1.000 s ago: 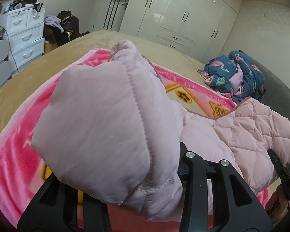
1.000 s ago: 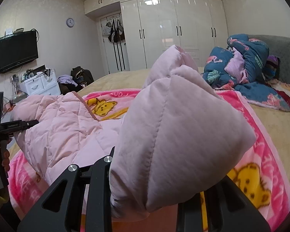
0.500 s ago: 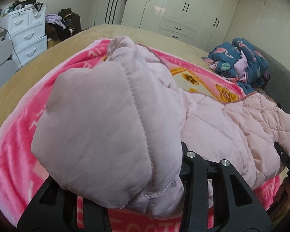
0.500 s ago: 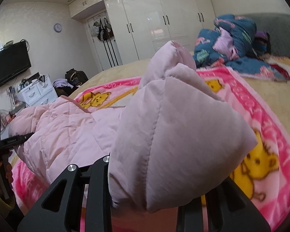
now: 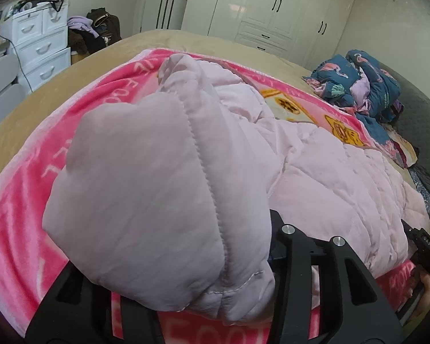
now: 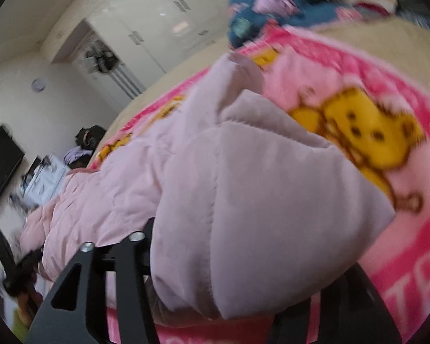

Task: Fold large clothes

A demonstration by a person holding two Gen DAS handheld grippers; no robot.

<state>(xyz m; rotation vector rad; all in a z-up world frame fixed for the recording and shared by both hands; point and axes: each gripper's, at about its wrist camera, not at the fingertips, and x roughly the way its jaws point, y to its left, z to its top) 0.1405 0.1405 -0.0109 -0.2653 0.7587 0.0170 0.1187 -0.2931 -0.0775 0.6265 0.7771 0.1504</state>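
Observation:
A pale pink quilted jacket [image 5: 315, 172] lies on a pink cartoon blanket [image 5: 23, 200] on the bed. My left gripper [image 5: 212, 301] is shut on a puffy corner of the jacket, which bulges over the jaws and hides the fingertips. My right gripper [image 6: 215, 304] is shut on another corner of the jacket [image 6: 123, 189]; the blurred view is tilted. The blanket [image 6: 352, 114] with its yellow bear is to the right. Each gripper shows at the edge of the other's view.
A blue patterned bundle of bedding [image 5: 361, 86] lies at the far right of the bed. White wardrobes [image 5: 272, 8] stand behind. A white drawer unit [image 5: 40, 48] and dark bags stand left of the bed. A TV [image 6: 0, 166] hangs on the wall.
Both grippers have come down toward the bed with the jacket corners still held. The jacket now lies flatter on the blanket. The right wrist view has tilted and blurred.

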